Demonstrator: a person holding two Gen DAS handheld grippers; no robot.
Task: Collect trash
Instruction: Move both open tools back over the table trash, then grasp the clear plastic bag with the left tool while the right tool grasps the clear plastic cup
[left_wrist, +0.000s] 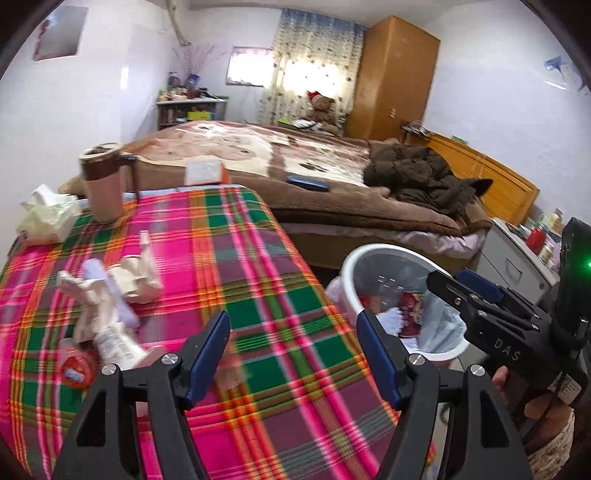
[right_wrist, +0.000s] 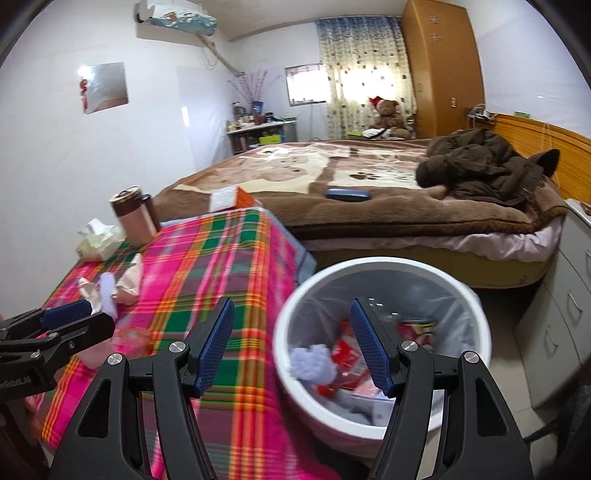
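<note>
A white trash bin (right_wrist: 472, 314) with a clear liner stands on the floor right of the plaid-covered table (right_wrist: 229, 266); it holds red wrappers and a white wad (right_wrist: 312, 363). My right gripper (right_wrist: 291, 343) is open and empty, above the bin's left rim. My left gripper (left_wrist: 293, 347) is open and empty over the table's right edge. Crumpled tissues and wrappers (left_wrist: 110, 291) lie on the table's left side, also in the right wrist view (right_wrist: 110, 291). The bin also shows in the left wrist view (left_wrist: 373, 254).
A brown mug (left_wrist: 105, 181) and a tissue pack (left_wrist: 48, 218) stand at the table's far left. A red-lidded item (left_wrist: 75, 369) lies near the trash. A bed (left_wrist: 314, 173) with a dark jacket (left_wrist: 417, 177) is behind. Grey drawers (right_wrist: 554, 325) stand right of the bin.
</note>
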